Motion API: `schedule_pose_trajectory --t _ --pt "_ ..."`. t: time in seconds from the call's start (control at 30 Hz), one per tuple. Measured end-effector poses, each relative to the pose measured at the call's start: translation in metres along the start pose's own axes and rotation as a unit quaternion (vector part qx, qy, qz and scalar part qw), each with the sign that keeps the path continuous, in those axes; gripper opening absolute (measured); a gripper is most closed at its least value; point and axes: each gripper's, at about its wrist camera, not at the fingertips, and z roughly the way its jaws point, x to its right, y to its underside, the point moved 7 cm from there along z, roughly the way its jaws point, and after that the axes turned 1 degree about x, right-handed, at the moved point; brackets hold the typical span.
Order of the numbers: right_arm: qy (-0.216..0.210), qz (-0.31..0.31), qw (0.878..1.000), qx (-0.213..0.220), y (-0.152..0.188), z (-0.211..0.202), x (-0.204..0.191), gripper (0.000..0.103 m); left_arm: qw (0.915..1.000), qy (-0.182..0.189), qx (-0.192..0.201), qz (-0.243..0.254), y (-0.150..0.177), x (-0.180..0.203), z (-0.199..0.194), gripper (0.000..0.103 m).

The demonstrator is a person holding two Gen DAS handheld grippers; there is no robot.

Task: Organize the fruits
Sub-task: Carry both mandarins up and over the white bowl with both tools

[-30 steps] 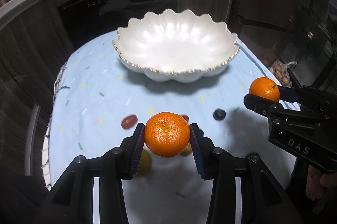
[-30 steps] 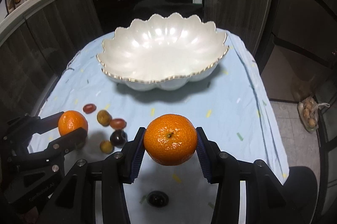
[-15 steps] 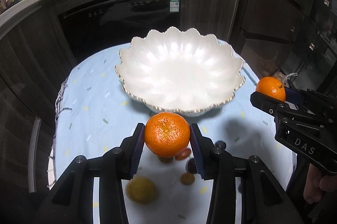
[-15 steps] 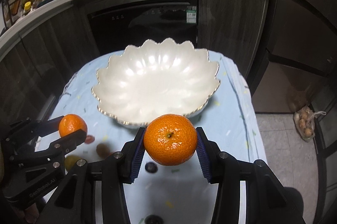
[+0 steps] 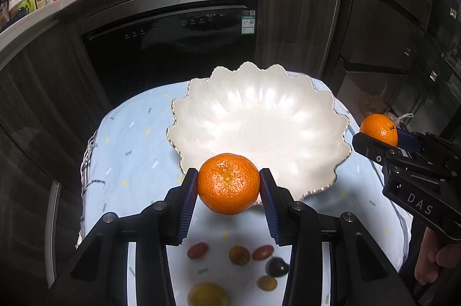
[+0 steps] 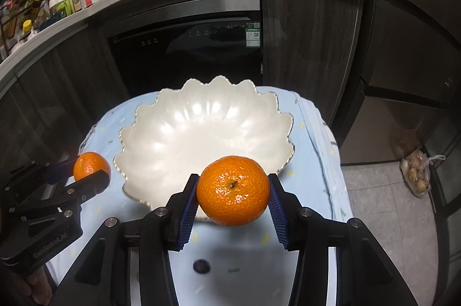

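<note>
My left gripper (image 5: 229,185) is shut on an orange mandarin (image 5: 228,183), held in the air just before the near rim of a white scalloped bowl (image 5: 259,119). My right gripper (image 6: 233,190) is shut on a second mandarin (image 6: 233,190), also at the near rim of the bowl (image 6: 196,133). Each gripper shows in the other's view: the right one (image 5: 380,134) at the bowl's right side, the left one (image 6: 92,170) at its left side. The bowl holds nothing. Several small fruits lie on the light blue cloth below, among them a red one (image 5: 197,250) and a yellow one (image 5: 208,294).
The table (image 5: 129,150) has a light blue cloth and stands before a dark dishwasher (image 5: 173,38) and cabinets. A dark small fruit (image 6: 201,266) lies on the cloth under the right gripper. A bag (image 6: 417,173) sits on the floor at right. A hand (image 5: 435,257) holds the right gripper.
Both grippers have risen and moved forward toward the bowl with their mandarins. The small fruits have slid to the bottom of both views.
</note>
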Motion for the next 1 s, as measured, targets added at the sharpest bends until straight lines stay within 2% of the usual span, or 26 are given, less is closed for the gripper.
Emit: schedule_pose_trajectory --t 0.37,1.0 --pt "0.011 0.011 1.0 -0.004 -0.02 0.02 0.008 0.047 0.9999 0.009 -0.006 -0.005 -0.015 -0.006 0.024 0.042" --pt "0.025 0.02 0.999 -0.039 -0.026 0.063 0.013 0.047 0.9996 0.006 -0.027 -0.005 -0.042 -0.015 0.067 0.042"
